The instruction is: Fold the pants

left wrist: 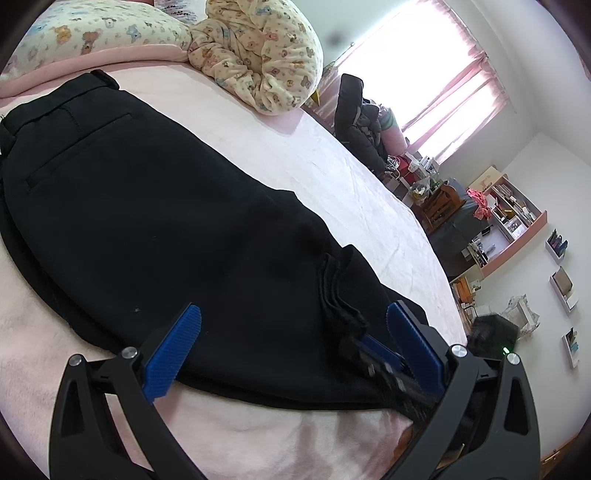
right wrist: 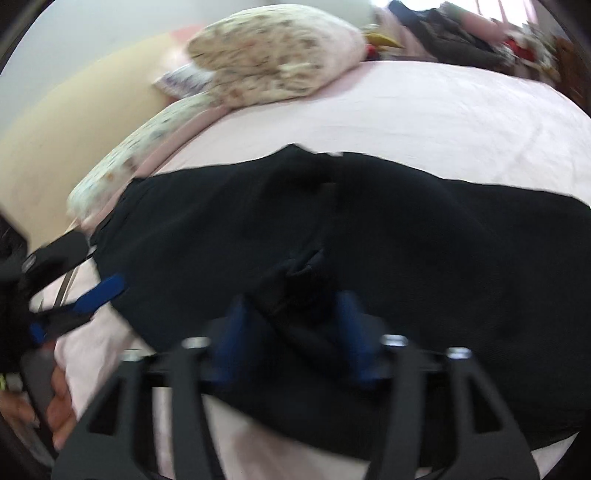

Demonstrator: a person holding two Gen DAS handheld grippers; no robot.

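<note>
Black pants (left wrist: 155,206) lie spread on the pink bed sheet (left wrist: 332,162), waistband and back pocket toward the far left. My left gripper (left wrist: 293,310) stands wide open over the near edge of the pants, its blue pads (left wrist: 177,354) apart and pressing nothing. The right gripper (right wrist: 293,325) is blurred; its jaws stand apart with a bunched fold of the black cloth (right wrist: 303,277) between the pads. In the left wrist view that fold (left wrist: 340,299) rises beside the right gripper's fingers (left wrist: 384,365). The left gripper (right wrist: 68,310) shows at the far left of the right wrist view.
A rolled floral quilt (left wrist: 258,55) and a pillow (left wrist: 96,29) lie at the head of the bed. Past the bed's right edge are a dark chair with clothes (left wrist: 358,114), cluttered shelves (left wrist: 509,221) and a bright window (left wrist: 424,66). A hand (right wrist: 59,410) holds the left gripper.
</note>
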